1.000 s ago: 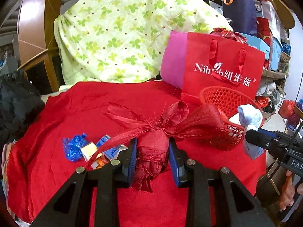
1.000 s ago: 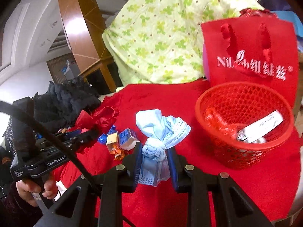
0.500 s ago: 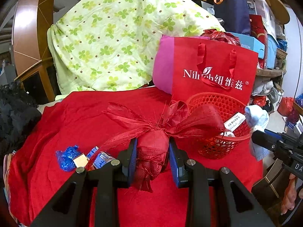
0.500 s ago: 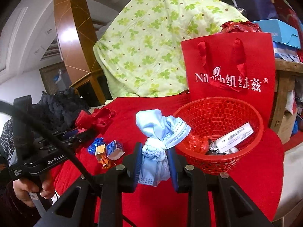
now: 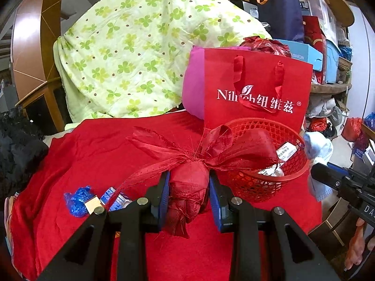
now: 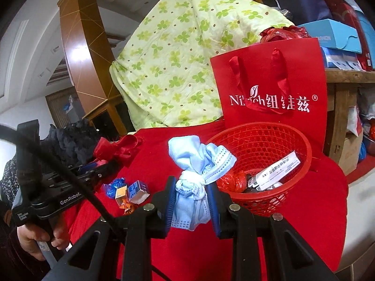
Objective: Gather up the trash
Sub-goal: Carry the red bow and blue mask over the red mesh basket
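Observation:
My left gripper (image 5: pixel 189 195) is shut on a crumpled red fabric bow (image 5: pixel 189 194), held above the red cloth just left of the red mesh basket (image 5: pixel 264 182). My right gripper (image 6: pixel 191 201) is shut on a knotted light-blue face mask (image 6: pixel 194 182), close to the left rim of the same basket (image 6: pixel 264 196). The basket holds a white labelled packet (image 6: pixel 276 171) and red foil wrappers (image 6: pixel 230 180). Blue foil and small wrappers (image 5: pixel 86 201) lie loose on the cloth; the wrappers (image 6: pixel 129 192) also show in the right wrist view, behind the left gripper (image 6: pixel 110 164).
A red cloth (image 5: pixel 93 152) covers the table. A red paper gift bag (image 5: pixel 255 93) stands just behind the basket, a pink cushion (image 5: pixel 193 91) and a green clover quilt (image 5: pixel 140 46) behind that. Dark clothing (image 5: pixel 16 145) is piled left; cluttered shelves (image 5: pixel 328 58) stand right.
Both grippers have travelled toward the basket with the bow and the mask still clamped; the basket looms larger and nearer the middle of both views, and the loose wrappers have slid left.

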A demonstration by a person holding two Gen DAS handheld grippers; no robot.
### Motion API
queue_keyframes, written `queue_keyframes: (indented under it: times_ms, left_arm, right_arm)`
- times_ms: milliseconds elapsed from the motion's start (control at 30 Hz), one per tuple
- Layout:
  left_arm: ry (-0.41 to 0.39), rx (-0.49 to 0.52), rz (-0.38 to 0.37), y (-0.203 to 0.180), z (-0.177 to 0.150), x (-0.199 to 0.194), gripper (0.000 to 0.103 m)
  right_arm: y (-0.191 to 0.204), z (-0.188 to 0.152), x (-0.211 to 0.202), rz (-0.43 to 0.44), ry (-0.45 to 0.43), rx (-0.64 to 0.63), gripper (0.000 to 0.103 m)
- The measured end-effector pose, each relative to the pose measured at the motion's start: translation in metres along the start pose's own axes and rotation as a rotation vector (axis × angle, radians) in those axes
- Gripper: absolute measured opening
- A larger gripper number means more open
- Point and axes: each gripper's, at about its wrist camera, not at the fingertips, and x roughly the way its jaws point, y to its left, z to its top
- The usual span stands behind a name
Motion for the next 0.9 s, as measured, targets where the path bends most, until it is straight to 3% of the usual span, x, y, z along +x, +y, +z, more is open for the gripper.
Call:
queue_keyframes:
  times_ms: [900]
  left_arm:
    - [-0.016,0.041,-0.016,-0.022,0.008,-0.002,0.034]
  right_arm:
    - [-0.018,0.003,-0.012,-0.012,-0.026,0.055,0.028]
